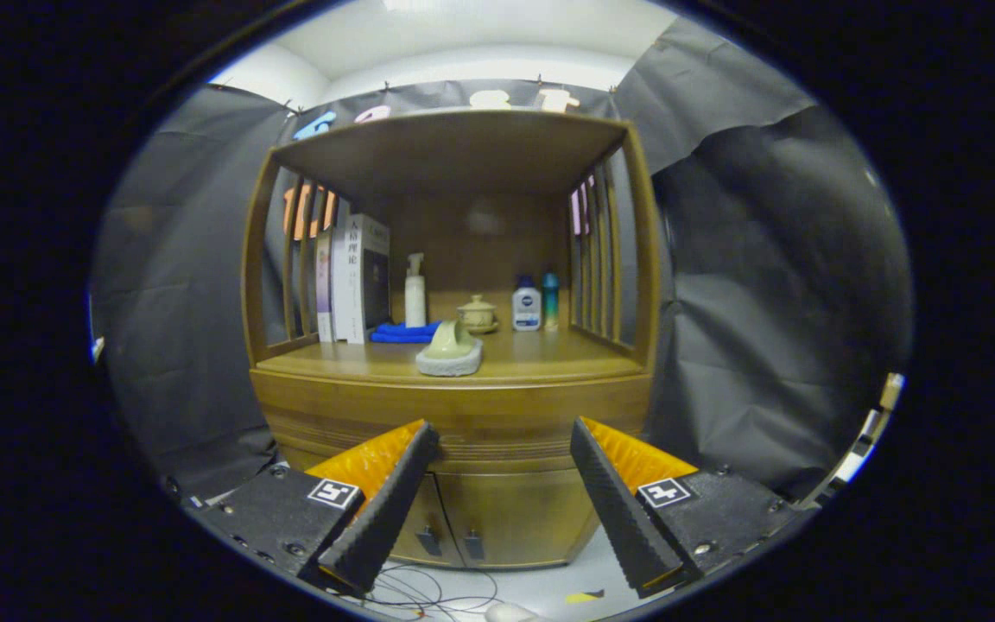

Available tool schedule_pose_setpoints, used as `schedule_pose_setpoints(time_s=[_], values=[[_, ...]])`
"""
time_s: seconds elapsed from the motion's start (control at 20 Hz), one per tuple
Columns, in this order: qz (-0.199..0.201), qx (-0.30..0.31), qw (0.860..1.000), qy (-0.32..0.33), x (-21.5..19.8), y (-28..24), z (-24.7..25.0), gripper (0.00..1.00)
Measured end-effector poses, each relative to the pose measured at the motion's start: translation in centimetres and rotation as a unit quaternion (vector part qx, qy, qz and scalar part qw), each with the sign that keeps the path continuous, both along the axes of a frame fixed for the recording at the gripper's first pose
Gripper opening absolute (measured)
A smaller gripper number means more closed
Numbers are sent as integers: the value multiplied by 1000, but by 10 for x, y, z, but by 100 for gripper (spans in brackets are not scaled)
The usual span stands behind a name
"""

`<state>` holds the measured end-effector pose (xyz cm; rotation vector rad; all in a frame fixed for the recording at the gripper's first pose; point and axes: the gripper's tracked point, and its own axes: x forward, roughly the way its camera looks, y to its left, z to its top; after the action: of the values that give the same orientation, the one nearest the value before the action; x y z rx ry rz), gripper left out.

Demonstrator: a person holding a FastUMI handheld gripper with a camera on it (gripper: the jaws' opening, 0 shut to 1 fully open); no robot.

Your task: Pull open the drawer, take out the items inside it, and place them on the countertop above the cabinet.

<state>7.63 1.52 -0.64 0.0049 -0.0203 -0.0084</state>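
So nearest the camera, the gripper (504, 484) has its jaws spread wide apart with nothing between them, just hanging in the air a fair way out from the wooden cabinet (454, 415).

Between and beyond the fingers you can see the 2 lower doors (497, 514) with their little handles, and right above the fingertips sits the drawer (463, 423), a ribbed band across the front. It looks fully shut, flush with the cabinet face. I can't make out a handle on it, so the ribbed lower lip may be the grab spot.

Further back, the table (541, 358) on top of the cabinet carries a greenish dish on a pale coaster (450, 352) near the front edge, then a folded blue cloth (402, 333), some books (351, 281), a pump bottle (415, 294), a lidded cup (477, 313) and 2 small bottles (535, 304).

Here's the catch: a closed drawer with stuff already on top fits both a drawer waiting to be pulled and one emptied and pushed back. Can't tell which from this. If it does need opening, the jaws would have to close in on that lip squarely.
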Motion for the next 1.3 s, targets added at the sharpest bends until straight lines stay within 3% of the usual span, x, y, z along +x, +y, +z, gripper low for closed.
schedule_pose_setpoints(time_s=[0.4,0.9,1.3], values=[[-5,1,1000,-23,-76,-27,-7,100],[17,19,1000,-14,-88,-18,0,100],[8,14,1000,-8,-82,-27,-4,100]])
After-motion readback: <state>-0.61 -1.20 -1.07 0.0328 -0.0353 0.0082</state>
